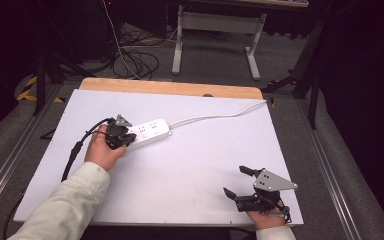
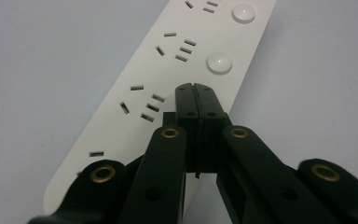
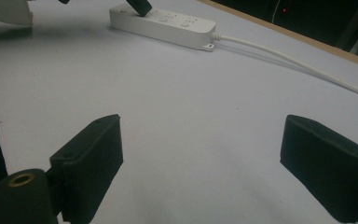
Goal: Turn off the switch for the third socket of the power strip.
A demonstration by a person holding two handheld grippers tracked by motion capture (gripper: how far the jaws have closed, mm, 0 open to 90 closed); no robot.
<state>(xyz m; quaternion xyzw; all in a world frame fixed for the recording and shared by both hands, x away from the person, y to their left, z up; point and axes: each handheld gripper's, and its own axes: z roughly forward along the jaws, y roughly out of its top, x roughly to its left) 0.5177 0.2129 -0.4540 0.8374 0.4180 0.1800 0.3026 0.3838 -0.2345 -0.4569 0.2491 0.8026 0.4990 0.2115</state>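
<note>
Closed left tongs (image 2: 196,88) sit atop the power strip (image 2: 168,70); gaping right tongs (image 3: 200,163) lie well apart.

Cream long sleeve (image 1: 67,205), black two-jaw grippers with brass rivets (image 2: 170,133), grey triangular plate (image 1: 271,181), black cable (image 1: 75,150)

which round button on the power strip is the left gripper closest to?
The nearer round button, just beyond the shut left gripper. The other button sits farther along the power strip.
</note>
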